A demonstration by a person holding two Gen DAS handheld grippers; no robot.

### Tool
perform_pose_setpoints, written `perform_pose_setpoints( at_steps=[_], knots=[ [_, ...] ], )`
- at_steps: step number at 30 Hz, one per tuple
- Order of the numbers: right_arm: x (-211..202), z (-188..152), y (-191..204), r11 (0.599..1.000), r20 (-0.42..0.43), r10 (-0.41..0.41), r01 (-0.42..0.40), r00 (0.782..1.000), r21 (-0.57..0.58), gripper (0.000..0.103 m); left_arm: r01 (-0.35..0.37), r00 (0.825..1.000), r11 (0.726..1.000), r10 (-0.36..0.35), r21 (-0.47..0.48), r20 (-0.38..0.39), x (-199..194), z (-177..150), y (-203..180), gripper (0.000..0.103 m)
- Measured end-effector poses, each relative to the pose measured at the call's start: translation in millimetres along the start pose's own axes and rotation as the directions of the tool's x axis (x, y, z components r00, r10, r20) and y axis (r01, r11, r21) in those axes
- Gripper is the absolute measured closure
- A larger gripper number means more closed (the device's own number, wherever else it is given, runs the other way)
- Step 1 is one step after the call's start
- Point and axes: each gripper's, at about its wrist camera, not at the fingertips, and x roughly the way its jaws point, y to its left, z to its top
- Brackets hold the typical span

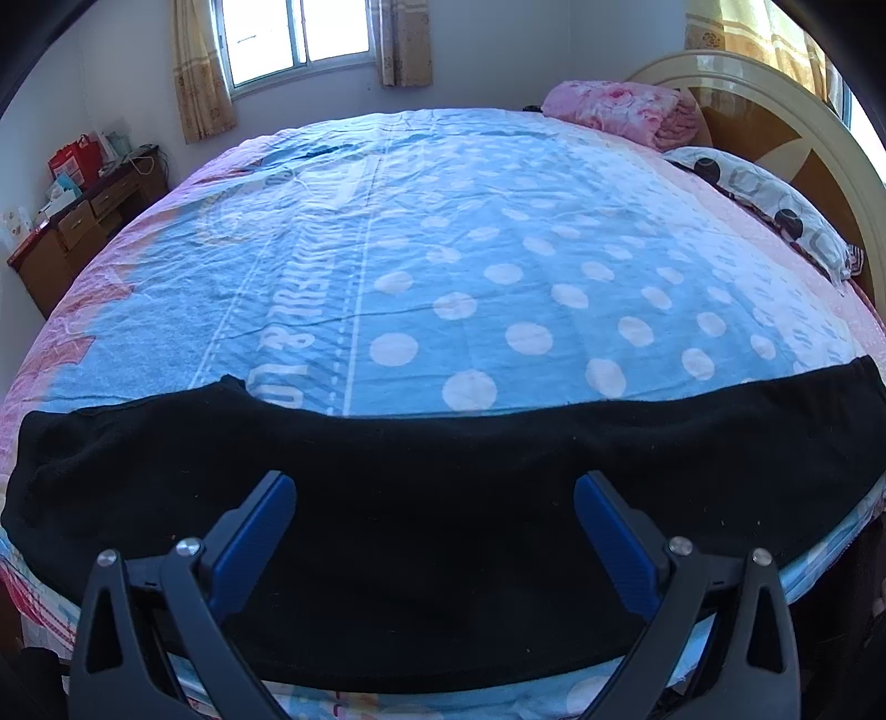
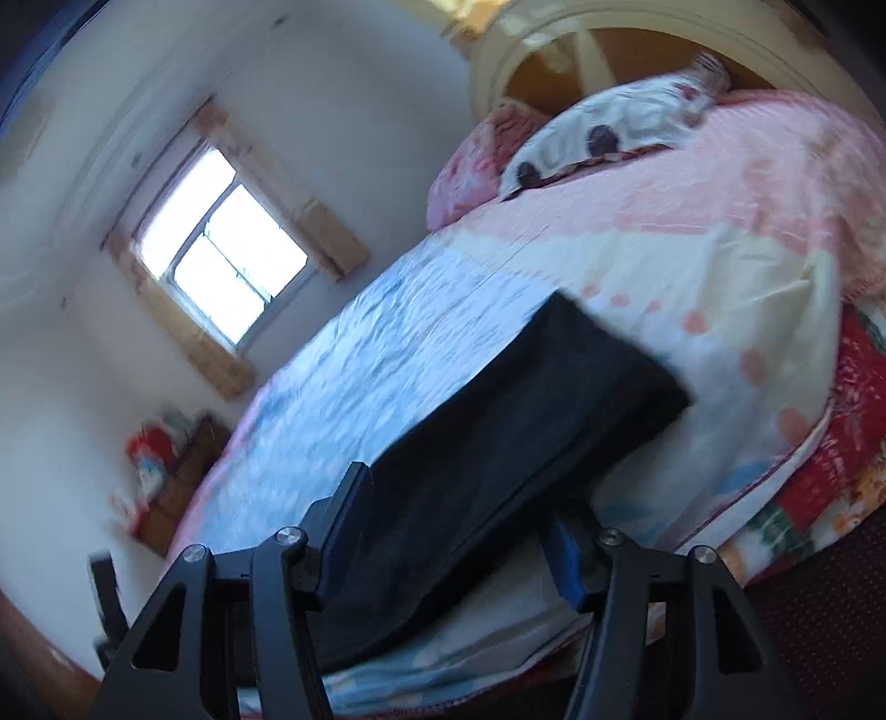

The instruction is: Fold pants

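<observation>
Black pants [image 1: 443,443] lie flat in a long band across the near edge of the bed, folded lengthwise. My left gripper [image 1: 434,482] hovers over their middle, open, its blue pads spread wide and nothing pinched. In the blurred right wrist view the pants [image 2: 554,399] run away from me along the bed's edge. My right gripper [image 2: 459,501] is at their near end, tilted. One finger lies over the cloth and the other sits by the bed's side. The cloth passes between the fingers with a gap showing, so the jaws are open.
The bed carries a blue sheet [image 1: 443,249] with white dots and pink borders. A pink blanket [image 1: 614,111] and a spotted pillow [image 1: 775,194] lie by the headboard [image 1: 803,111]. A wooden desk [image 1: 83,221] with bags stands at the far left under the window [image 1: 299,39].
</observation>
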Motion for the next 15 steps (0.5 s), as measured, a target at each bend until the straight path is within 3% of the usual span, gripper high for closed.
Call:
perform_pose_setpoints(
  at_steps=[3,4,5,7,10,13,15],
  knots=[
    [7,13,-23,0.996,-0.009,0.044,-0.043,0.999,0.083,0.066,-0.008,1.000,1.000,0.008,-0.018,0.006,-2,2,5,0.000],
    [11,14,-26,0.996,-0.024,0.029,-0.027,0.999,0.081,0.087,-0.012,1.000,1.000,0.012,-0.019,0.009,-3,2,7,0.000],
    [14,13,-29,0.997,-0.033,0.004,-0.001,0.999,0.079,0.097,-0.017,1.000,1.000,0.017,-0.019,0.013,-4,1,9,0.000],
    [15,12,-30,0.997,-0.028,0.009,-0.007,1.000,0.078,0.097,-0.027,0.999,0.999,0.028,-0.021,0.023,-6,0,15,0.000],
    [14,14,-1,0.992,-0.024,-0.098,0.096,0.995,-0.086,0.097,-0.064,0.997,0.998,0.065,-0.017,0.042,-11,-1,28,0.000],
    [9,10,51,0.966,0.005,-0.056,0.055,0.998,-0.253,0.097,-0.120,0.990,0.992,0.123,-0.043,0.076,-19,1,50,0.000],
    [10,1,98,0.923,0.010,-0.024,0.026,1.000,-0.383,0.097,-0.133,0.986,0.988,0.140,-0.078,0.090,-26,3,70,0.000]
  ],
)
